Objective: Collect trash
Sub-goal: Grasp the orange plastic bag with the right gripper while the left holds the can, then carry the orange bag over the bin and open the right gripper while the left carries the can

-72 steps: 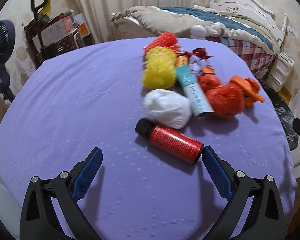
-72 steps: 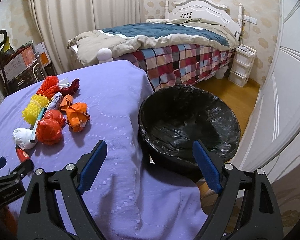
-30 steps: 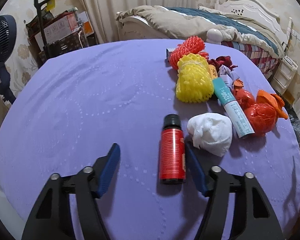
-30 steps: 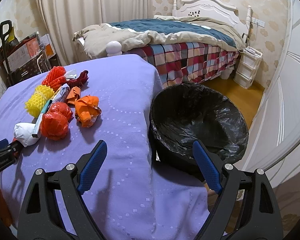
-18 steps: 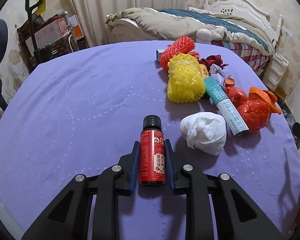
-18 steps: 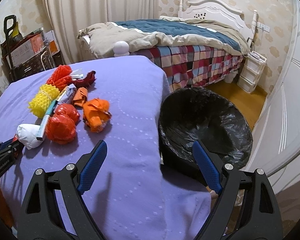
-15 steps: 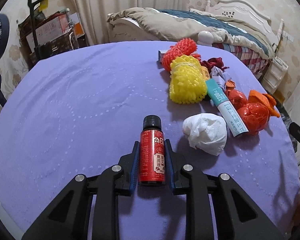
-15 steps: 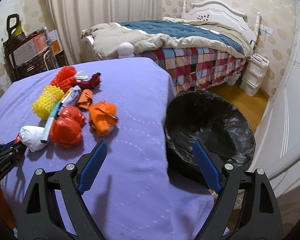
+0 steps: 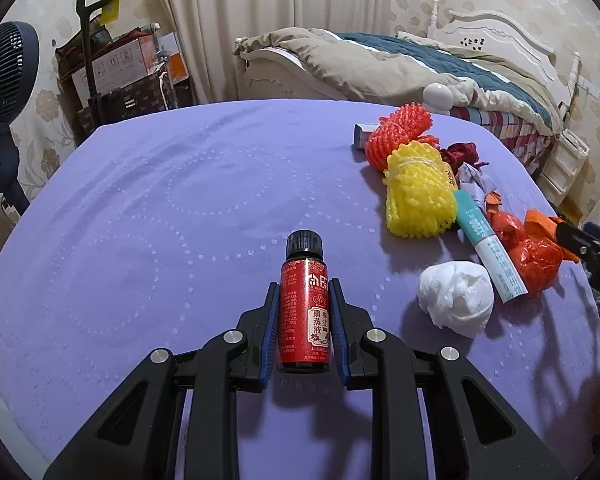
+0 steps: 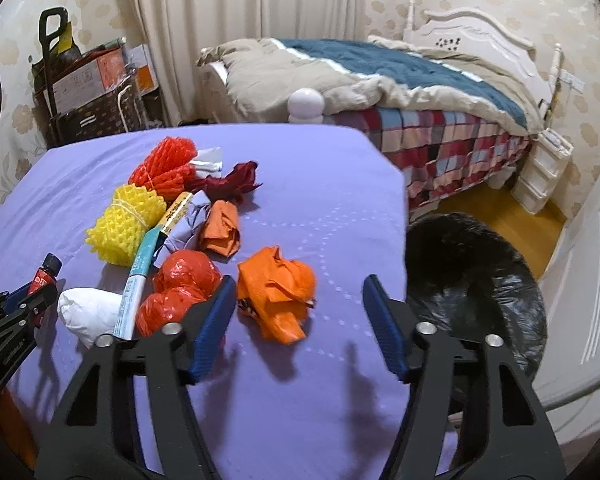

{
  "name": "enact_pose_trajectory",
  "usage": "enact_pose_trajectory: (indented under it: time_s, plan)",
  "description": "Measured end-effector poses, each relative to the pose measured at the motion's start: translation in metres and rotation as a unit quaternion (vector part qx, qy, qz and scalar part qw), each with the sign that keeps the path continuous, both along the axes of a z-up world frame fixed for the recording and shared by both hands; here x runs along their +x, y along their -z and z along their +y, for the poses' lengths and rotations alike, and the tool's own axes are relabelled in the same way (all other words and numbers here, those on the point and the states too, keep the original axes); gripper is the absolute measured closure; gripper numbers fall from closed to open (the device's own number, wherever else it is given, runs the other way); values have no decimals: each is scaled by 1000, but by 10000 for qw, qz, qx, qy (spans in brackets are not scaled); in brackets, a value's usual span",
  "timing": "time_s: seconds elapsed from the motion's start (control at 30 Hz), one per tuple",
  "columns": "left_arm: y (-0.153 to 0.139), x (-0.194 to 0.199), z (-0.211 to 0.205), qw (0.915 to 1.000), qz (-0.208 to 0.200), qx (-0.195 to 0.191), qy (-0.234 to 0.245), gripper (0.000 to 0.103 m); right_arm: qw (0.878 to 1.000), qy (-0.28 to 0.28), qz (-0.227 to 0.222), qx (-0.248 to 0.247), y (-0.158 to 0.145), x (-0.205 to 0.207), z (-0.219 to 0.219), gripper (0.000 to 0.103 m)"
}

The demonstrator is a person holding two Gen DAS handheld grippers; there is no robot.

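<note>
Left wrist view: our left gripper (image 9: 303,322), open a second ago, now clamps the red bottle (image 9: 304,309) on the purple cloth (image 9: 148,208). Our right gripper (image 10: 299,305) has just been narrowing around the orange wrapper (image 10: 278,297), pads not yet touching; the bin (image 10: 476,280) waits beside the table.

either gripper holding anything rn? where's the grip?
Left gripper is shut on the red bottle, pads on the sides of its lower body, cap free. Right gripper holds nothing; its jaws have just been closing.
</note>
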State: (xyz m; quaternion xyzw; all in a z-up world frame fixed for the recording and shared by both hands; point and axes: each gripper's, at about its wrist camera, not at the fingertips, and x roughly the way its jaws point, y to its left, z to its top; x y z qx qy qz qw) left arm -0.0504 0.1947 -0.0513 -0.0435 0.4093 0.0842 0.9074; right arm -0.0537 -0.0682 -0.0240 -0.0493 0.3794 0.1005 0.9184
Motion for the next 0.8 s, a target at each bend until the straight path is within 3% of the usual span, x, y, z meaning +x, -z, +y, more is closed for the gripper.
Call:
enact_pose_trajectory:
  time_s: [0.07, 0.1, 0.13, 0.5, 0.8]
  plan:
    - [0, 1, 1, 10000, -13, -6, -4, 78, 9999, -71, 139, 64, 4, 5, 3, 52]
    - [-1, 2, 1, 10000, -23, -10, -9, 78, 9998, -90, 191, 73, 6, 7, 4, 62]
    - [-1, 2, 0, 10000, -28, -3, -15, 78, 9995, -122, 267, 99, 9, 8, 5, 65]
    - [-16, 3, -14, 9995, -283, 53, 90, 78, 9997, 9, 56, 218, 1, -2, -12, 67]
    - [-44, 4, -65, 9956, -664, 1, 661, 78, 9978, 552, -291, 216, -17, -13, -59, 67]
